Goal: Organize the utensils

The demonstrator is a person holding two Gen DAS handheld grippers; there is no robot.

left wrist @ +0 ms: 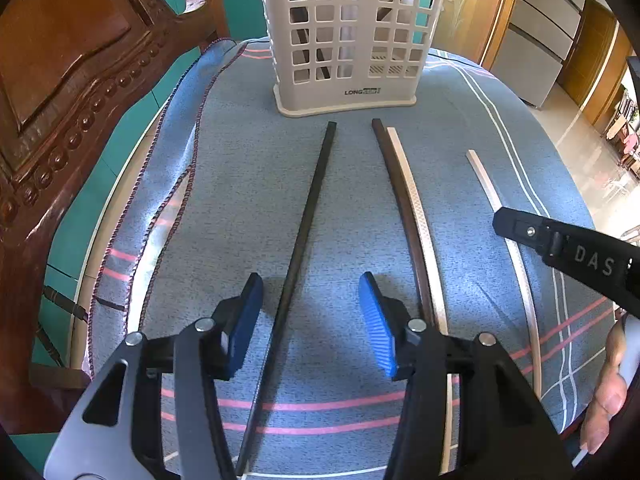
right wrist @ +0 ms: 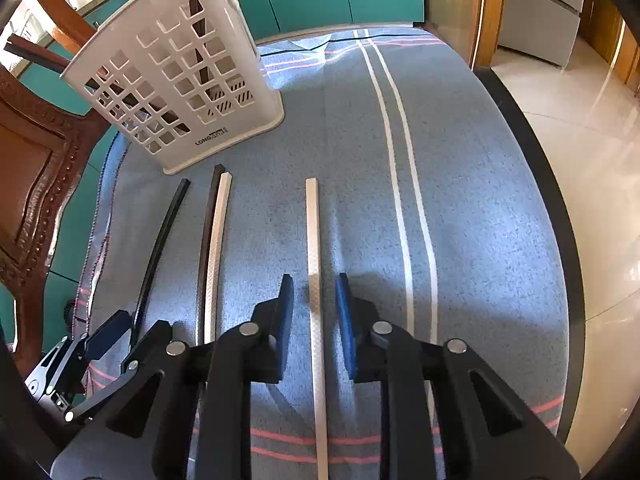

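On the cloth-covered table: four chopsticks lie roughly parallel before the utensil holder [left wrist: 352, 32], none yet inside by my reading.
Left gripper [left wrist: 310, 320]: jaws apart, I have it straddling the black chopstick [left wrist: 308, 216], pads not touching.
Right gripper [right wrist: 314, 312]: jaws apart, narrower, either side of the lone white chopstick [right wrist: 314, 264]; contact not evident.
Remaining pair: dark brown chopstick [left wrist: 396, 200] and second white chopstick [left wrist: 416, 208] lie touching, between the other two.
Risk: thin, smooth, square-section sticks may roll or pivot if I close off-centre; long lever could swing.
Risk: light perforated plastic holder may tip on a clumsy insertion.
Surface: blue woven cloth [left wrist: 248, 184], striped, loosely folded at left edge; may snag.
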